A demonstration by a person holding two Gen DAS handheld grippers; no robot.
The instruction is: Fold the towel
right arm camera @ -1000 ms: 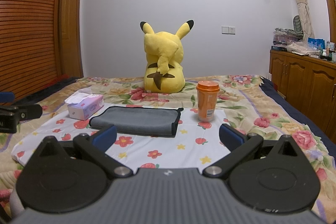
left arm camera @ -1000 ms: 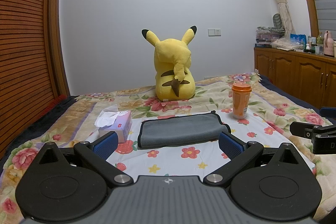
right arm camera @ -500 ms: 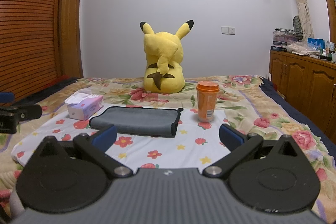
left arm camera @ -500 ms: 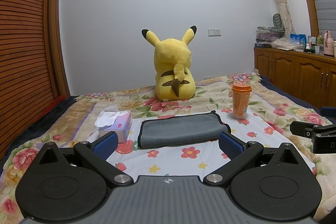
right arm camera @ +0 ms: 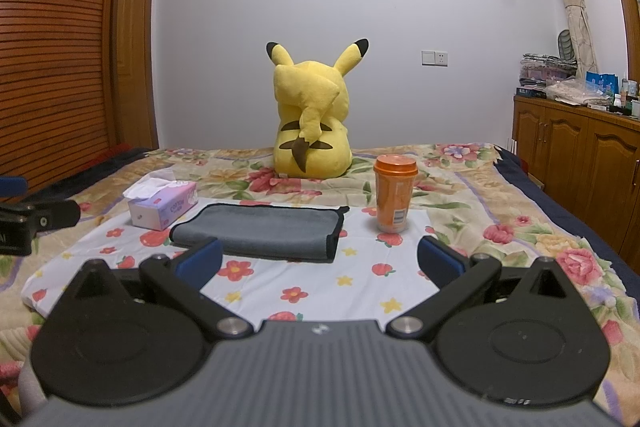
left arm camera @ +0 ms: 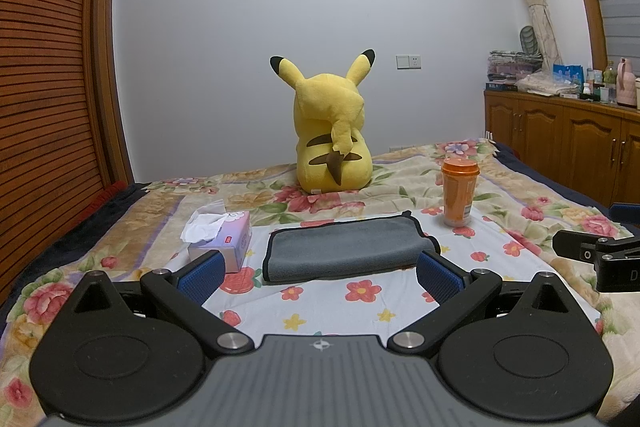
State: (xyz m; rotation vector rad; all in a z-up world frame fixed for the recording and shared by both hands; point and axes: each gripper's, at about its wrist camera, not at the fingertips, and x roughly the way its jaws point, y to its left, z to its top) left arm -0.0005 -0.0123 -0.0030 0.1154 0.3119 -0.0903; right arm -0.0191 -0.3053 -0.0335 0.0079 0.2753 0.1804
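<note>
While both claws gape wide and empty, the towel (left arm camera: pixel 346 247) lies mid-frame ahead of the left gripper (left arm camera: pixel 320 273), long axis crosswise; in the right gripper (right arm camera: pixel 319 261) view it sits left of centre.

The left gripper (left arm camera: pixel 320 273) and the right gripper (right arm camera: pixel 319 263) are both level, jaws spread wide with nothing between the blue pads (left arm camera: pixel 200 275). They sit side by side, well apart.

White wall (left arm camera: pixel 248 27), wood cabinets (left arm camera: pixel 560 143) rt, slatted wardrobe (left arm camera: pixel 44 87) lt.
</note>
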